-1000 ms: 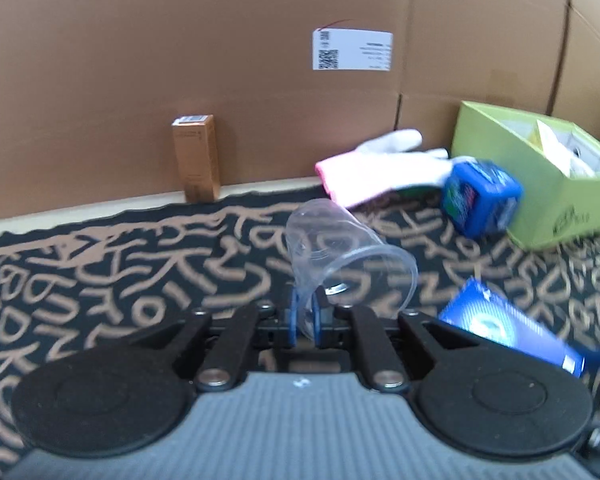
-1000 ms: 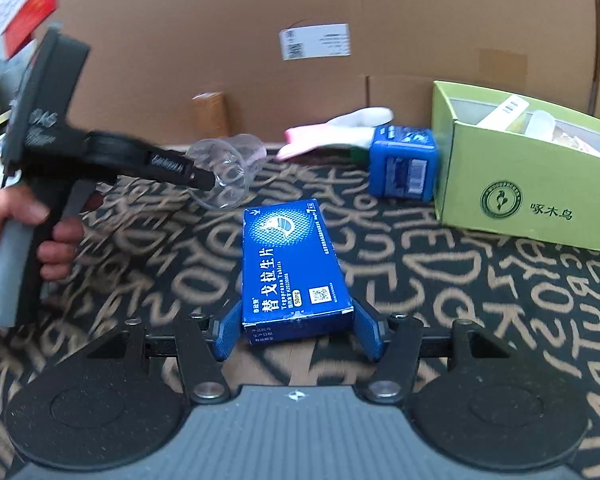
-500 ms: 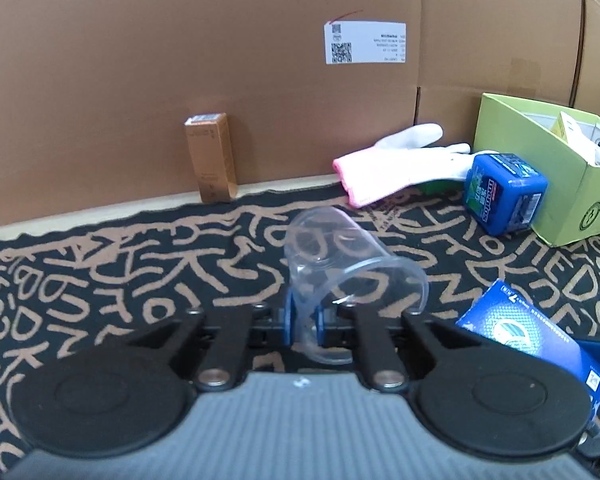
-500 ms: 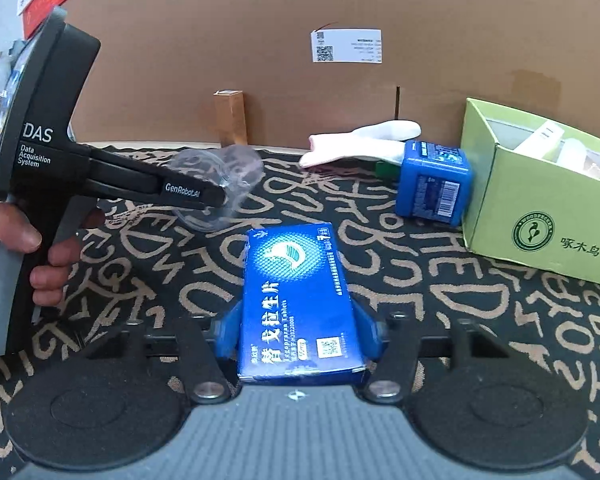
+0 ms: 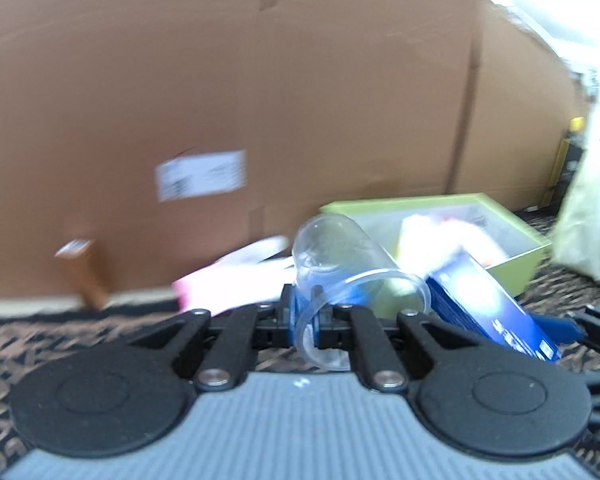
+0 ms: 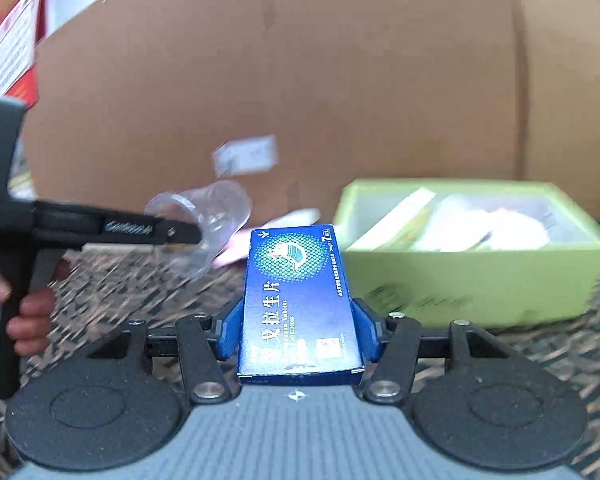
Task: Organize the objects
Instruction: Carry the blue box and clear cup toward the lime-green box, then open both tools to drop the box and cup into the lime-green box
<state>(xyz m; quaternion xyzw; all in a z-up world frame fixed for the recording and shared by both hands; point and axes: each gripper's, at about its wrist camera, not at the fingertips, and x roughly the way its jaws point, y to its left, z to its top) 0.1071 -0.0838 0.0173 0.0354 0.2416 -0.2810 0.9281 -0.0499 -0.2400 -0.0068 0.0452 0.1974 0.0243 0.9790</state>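
While both views are smeared with blur, the grasps read clearly. The left hand-held gripper is pinched on the rim wall of a clear plastic cup, one blue pad inside the rim and one outside; the cup lies tilted, its base pointing away toward the cardboard wall. From the right wrist camera the same cup hangs at the tip of the left hand-held gripper, above the patterned surface, with the person's left hand around the grip.

The right hand-held gripper clamps a blue tablet box between its blue pads, long side pointing forward, held off the surface. Just beyond it and to the right stands an open green box with white and yellow packets inside, too blurred to name. A pink-and-white glove lies near the wall, and a small brown carton stands against it.
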